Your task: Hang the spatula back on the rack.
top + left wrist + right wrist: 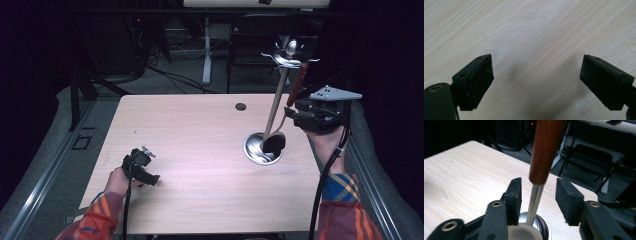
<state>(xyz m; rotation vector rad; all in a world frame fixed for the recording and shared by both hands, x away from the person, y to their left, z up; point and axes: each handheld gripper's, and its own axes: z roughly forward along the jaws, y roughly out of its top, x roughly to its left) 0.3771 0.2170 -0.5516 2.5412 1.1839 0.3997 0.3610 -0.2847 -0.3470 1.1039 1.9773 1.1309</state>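
A: Overhead, what shows?
B: Left claw (149, 178) rests low on the bench (200, 150); right claw (295, 114) sits beside a ladle (274, 141) on a metal stand (261, 148).

A: Left claw view?
B: Jaws spread over bare bench (536, 32).

A: Right claw view?
B: Jaws spread around the wooden-handled ladle (544, 152), not touching.

Pale wood-grain table (190, 150), reddish-brown wooden handle (546, 150), orange plaid sleeves (102, 215), black jaws

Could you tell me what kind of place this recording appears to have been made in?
Probably an office or lab set up for recording, not a kitchen. The light wood table has a desk cable hole, a dark office chair stands behind it, and cables trail over grey carpet. The utensil rack looks like a prop.
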